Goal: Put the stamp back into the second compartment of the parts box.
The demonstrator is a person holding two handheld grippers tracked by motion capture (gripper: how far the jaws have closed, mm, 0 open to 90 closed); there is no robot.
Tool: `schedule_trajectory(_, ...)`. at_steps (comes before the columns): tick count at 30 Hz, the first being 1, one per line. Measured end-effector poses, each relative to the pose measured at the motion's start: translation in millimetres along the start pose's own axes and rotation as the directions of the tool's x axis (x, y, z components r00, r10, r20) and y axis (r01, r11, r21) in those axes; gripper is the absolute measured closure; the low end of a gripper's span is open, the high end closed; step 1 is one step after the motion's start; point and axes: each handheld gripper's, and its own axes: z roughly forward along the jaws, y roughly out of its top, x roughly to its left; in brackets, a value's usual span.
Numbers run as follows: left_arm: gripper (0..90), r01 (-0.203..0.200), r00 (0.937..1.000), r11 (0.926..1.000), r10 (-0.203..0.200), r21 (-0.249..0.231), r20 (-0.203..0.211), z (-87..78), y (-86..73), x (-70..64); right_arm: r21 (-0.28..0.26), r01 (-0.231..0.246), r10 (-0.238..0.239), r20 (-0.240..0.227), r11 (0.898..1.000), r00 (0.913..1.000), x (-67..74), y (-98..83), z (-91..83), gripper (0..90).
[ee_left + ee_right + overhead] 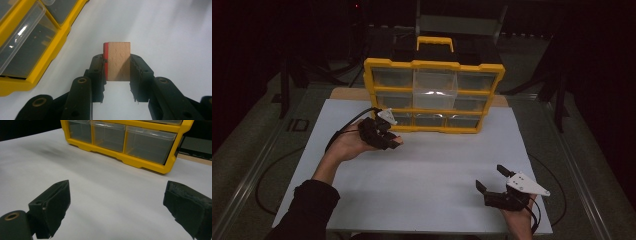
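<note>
Yellow-framed, with clear plastic drawers, the organizer cabinet is standing at the far edge of the white tabletop, its black-and-yellow carry handle rising on top. We are seeing one middle drawer sticking out farther than its neighbours.

The left gripper is hovering just in front of the cabinet's lower left corner, pinching a small wooden block between its jaws; the block is showing a red face on one side. The left hand is holding that gripper near the drawers, close to the cabinet's bottom rail.

The right gripper is sitting near the table's front right edge, its jaws spread wide with nothing between them. We are seeing a broad stretch of bare white surface lying between the two grippers and between the right gripper and the cabinet.
</note>
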Motion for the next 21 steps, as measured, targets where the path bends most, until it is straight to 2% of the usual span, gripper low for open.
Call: schedule_trajectory(21,66.9,-0.001,0.9995,0.9998,0.001,-0.018,-0.033,-30.0,2.1,7.8,0.000,0.002,-0.002,-0.004,1.000,1.0000,1.0,-0.1,0.5,7.1)
